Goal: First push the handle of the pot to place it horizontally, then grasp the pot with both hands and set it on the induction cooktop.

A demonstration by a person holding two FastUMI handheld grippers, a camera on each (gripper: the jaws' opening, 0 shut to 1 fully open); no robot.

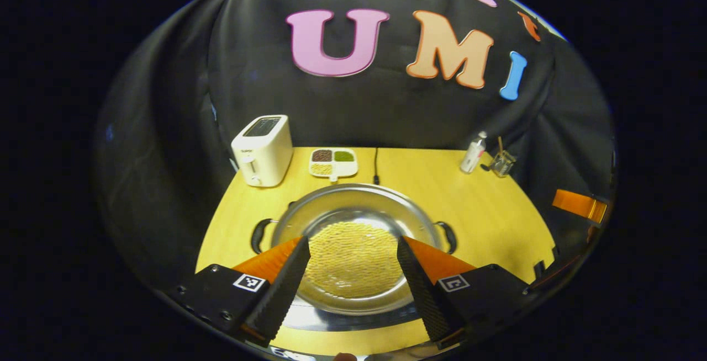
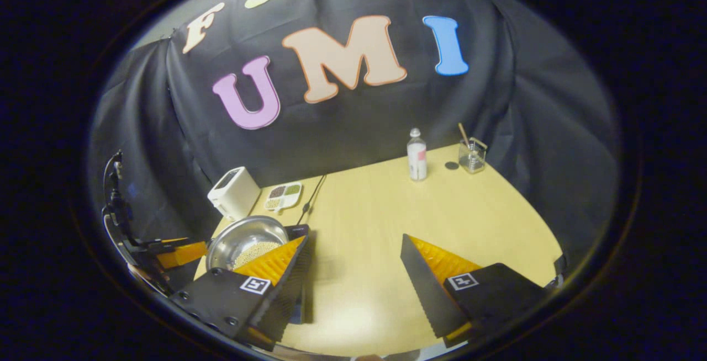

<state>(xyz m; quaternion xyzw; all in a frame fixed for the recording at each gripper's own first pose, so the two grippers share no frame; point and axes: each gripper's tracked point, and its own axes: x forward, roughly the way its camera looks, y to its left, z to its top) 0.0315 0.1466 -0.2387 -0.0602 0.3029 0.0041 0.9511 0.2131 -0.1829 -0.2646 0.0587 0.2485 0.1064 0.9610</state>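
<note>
Pot (image 1: 353, 250) sits lower centre in the left gripper view, handles out to both sides, left gripper (image 1: 353, 272) spread wide above it. Right gripper (image 2: 353, 272) gapes over bare table (image 2: 386, 212), pot at lower left

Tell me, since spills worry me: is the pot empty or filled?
Partly filled: the pot sits upright on the table, with small pale grains covering its bottom, well below the rim.

Shiny polished metal pot (image 1: 353, 212), smooth pale wood-look table (image 1: 486, 212), glossy white plastic toaster (image 1: 262, 150), matt black cloth wall (image 1: 386, 112)
</note>
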